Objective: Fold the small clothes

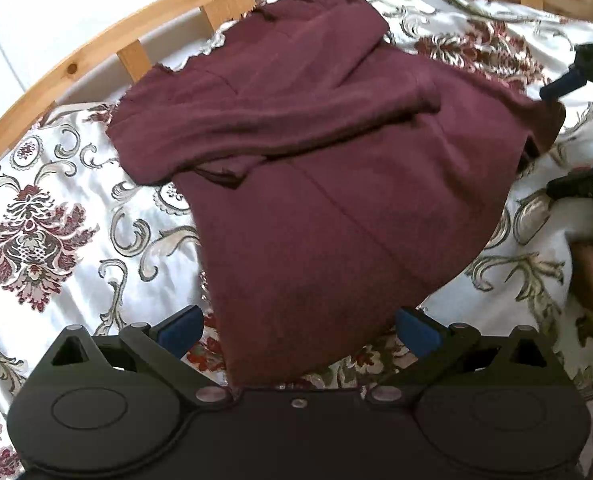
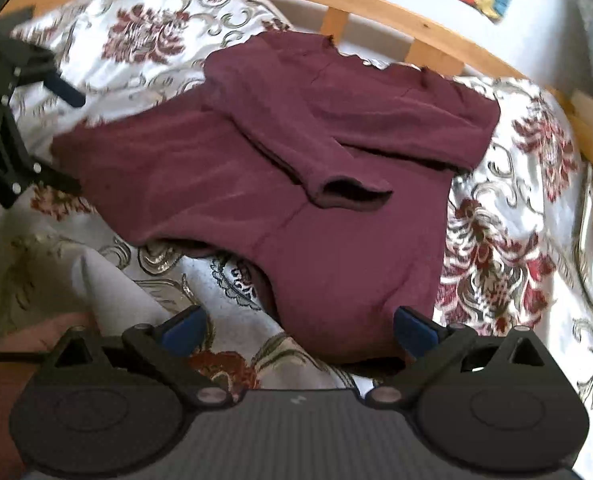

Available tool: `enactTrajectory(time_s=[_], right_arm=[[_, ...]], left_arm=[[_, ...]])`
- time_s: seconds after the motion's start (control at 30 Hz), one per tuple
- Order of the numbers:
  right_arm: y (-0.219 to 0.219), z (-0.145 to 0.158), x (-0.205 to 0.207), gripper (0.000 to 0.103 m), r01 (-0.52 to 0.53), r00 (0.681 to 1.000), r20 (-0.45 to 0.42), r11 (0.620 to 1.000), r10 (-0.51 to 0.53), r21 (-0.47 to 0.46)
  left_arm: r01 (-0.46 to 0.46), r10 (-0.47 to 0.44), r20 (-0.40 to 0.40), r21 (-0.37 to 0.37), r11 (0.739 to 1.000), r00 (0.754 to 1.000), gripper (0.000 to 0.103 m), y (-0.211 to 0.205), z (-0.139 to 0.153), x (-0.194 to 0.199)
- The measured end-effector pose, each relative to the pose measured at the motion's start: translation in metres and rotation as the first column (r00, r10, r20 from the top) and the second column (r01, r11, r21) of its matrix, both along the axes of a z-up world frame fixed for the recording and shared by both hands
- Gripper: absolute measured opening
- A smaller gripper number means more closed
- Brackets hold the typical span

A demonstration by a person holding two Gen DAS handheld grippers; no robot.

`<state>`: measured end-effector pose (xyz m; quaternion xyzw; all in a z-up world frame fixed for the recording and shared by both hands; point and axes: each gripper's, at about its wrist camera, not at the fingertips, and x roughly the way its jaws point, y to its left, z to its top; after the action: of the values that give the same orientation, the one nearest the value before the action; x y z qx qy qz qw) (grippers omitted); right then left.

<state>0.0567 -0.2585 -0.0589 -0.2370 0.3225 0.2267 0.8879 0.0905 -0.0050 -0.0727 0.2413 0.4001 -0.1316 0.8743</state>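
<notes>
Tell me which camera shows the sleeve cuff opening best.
The right wrist view: the sleeve cuff faces the camera, its dark opening visible. In the left wrist view the cuff lies partly tucked under the folded sleeve.

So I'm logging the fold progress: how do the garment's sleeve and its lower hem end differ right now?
The sleeve is folded across the maroon garment, lying on top of the body; the hem end lies flat on the floral bedspread, not folded. The sleeve's cuff gapes open; the hem shows no opening. The hem sits between the open right gripper fingers; the sleeve lies farther off. Both are the same maroon fabric.
</notes>
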Motion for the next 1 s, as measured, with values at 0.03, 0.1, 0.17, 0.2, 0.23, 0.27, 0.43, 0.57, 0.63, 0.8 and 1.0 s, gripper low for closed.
enactTrajectory(time_s=[0.03, 0.1, 0.17, 0.2, 0.23, 0.27, 0.43, 0.57, 0.63, 0.8, 1.0], right_arm=[[0.004, -0.002, -0.001, 0.103, -0.004, 1.000, 0.017, 1.000, 0.004, -0.010], [0.009, -0.005, 0.001, 0.103, -0.006, 0.999, 0.036, 1.000, 0.006, -0.015], [0.012, -0.006, 0.004, 0.103, -0.005, 0.999, 0.048, 1.000, 0.005, -0.016], [0.013, -0.007, 0.007, 0.103, -0.006, 0.999, 0.048, 1.000, 0.007, -0.013], [0.014, -0.007, 0.008, 0.103, -0.010, 0.999, 0.043, 1.000, 0.010, -0.007], [0.013, -0.008, 0.011, 0.103, -0.012, 0.999, 0.037, 1.000, 0.012, -0.002], [0.008, -0.010, 0.017, 0.103, 0.022, 0.999, 0.033, 0.999, -0.023, 0.028], [0.003, -0.007, 0.025, 0.095, 0.065, 0.997, 0.044, 0.996, -0.067, 0.059], [0.002, -0.009, 0.031, 0.082, 0.064, 0.998, 0.025, 0.995, -0.066, 0.075], [0.010, -0.008, 0.034, 0.054, 0.036, 0.999, 0.034, 0.998, -0.038, 0.057], [0.011, 0.013, 0.044, 0.012, -0.031, 0.999, -0.026, 0.986, 0.036, 0.167]], left_arm=[[0.004, -0.004, -0.007, 0.002, 1.000, 1.000, 0.102, 0.000, -0.002, 0.001], [0.017, -0.016, -0.019, 0.009, 1.000, 1.000, 0.102, -0.002, -0.007, 0.001], [0.027, -0.027, -0.018, 0.020, 0.999, 0.999, 0.102, -0.005, -0.010, 0.001], [0.034, -0.034, -0.018, 0.024, 0.999, 0.999, 0.102, -0.006, -0.011, 0.000], [0.039, -0.039, -0.018, 0.027, 0.999, 0.999, 0.102, -0.008, -0.012, -0.001], [0.042, -0.042, -0.019, 0.029, 0.999, 0.999, 0.102, -0.008, -0.013, -0.001], [0.037, -0.037, -0.032, 0.014, 0.999, 0.999, 0.102, -0.005, -0.015, 0.003], [0.022, -0.022, -0.042, -0.006, 1.000, 0.999, 0.102, -0.003, -0.015, 0.005], [0.024, -0.025, -0.034, -0.011, 1.000, 0.999, 0.102, -0.004, -0.015, 0.005], [0.150, -0.149, 0.020, -0.031, 0.988, 0.989, 0.102, -0.013, -0.013, -0.007], [0.222, -0.220, 0.066, -0.029, 0.975, 0.973, 0.101, -0.030, -0.022, -0.004]])
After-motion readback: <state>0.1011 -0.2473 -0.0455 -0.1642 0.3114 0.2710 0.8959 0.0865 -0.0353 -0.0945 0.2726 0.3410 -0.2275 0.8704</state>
